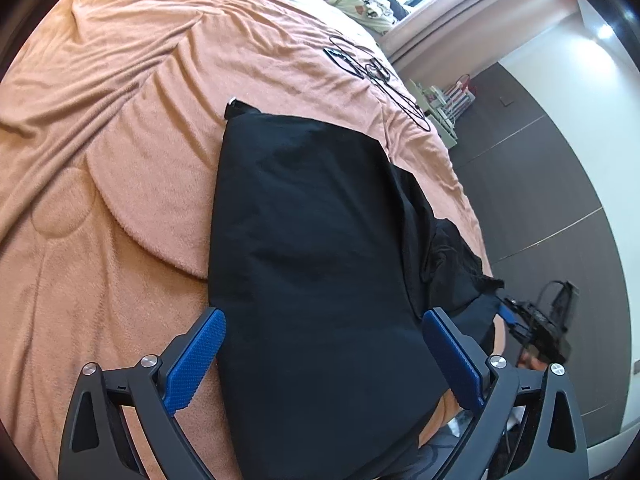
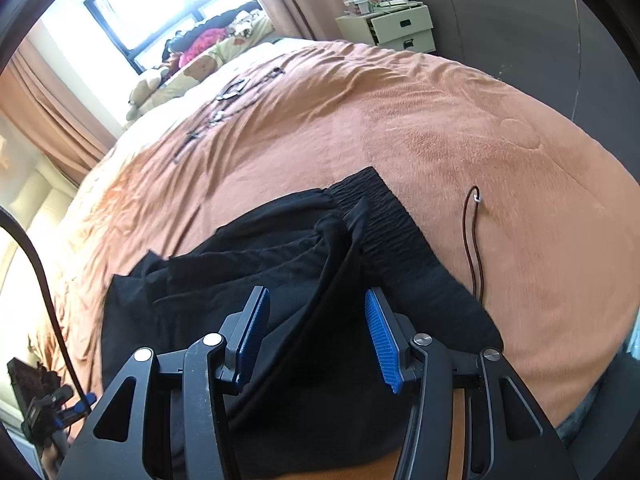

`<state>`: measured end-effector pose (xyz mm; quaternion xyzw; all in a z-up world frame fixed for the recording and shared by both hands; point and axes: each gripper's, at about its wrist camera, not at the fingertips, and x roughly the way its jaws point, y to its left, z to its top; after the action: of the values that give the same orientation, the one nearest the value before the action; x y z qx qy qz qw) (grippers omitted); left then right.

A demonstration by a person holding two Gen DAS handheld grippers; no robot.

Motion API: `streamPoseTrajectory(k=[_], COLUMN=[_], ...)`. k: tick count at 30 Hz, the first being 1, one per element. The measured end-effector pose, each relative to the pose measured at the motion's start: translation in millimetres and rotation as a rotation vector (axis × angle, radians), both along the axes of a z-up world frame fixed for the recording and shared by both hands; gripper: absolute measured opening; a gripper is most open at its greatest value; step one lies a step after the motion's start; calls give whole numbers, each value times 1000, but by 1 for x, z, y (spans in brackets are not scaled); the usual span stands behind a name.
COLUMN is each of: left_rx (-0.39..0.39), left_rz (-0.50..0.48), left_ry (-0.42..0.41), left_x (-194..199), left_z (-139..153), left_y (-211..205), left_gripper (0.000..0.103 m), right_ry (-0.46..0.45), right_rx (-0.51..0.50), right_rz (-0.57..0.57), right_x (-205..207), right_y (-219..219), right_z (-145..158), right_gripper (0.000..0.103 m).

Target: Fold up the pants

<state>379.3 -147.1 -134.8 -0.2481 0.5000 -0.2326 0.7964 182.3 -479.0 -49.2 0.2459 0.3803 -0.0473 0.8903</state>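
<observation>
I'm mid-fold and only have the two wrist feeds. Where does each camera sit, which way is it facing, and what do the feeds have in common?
Left wrist: on the left gripper, looking forward and down along its open jaws over the black pants on the orange blanket, window beyond; the right gripper shows at right.
Right wrist: on the right gripper, jaws apart over the bunched pants and waistband, nightstand beyond; the left gripper shows lower left.
Shared: pants, blanket, window, each other's gripper.

We see daylight from the window (image 2: 160, 12), blown out white | glare spot on the wall (image 1: 606, 32) | pants (image 1: 320, 240) a detailless black | fisheye bends edges, dark corners | slight blur.
</observation>
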Motion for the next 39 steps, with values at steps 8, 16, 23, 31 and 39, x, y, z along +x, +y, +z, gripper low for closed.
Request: streamPoseTrajectory(k=[8, 16, 23, 31, 39], left_rx=[35, 64, 52, 31, 27], left_rz=[3, -11, 4, 12, 24], left_ry=[22, 30, 6, 8, 19], left_x=[-1, 0, -1, -5, -3], left_z=[-8, -13, -8, -7, -9], left_y=[-1, -8, -2, 2, 6], left_gripper=[73, 66, 66, 66, 66], right_ry=[-16, 63, 8, -63, -12], right_rx=[-36, -51, -162, -289, -389], right_rz=[-9, -20, -43, 144, 369], right_x=[-26, -49, -69, -49, 2], right_y=[11, 4, 8, 49, 76], right_z=[14, 0, 36, 61, 38], right_gripper=[0, 1, 35, 54, 54])
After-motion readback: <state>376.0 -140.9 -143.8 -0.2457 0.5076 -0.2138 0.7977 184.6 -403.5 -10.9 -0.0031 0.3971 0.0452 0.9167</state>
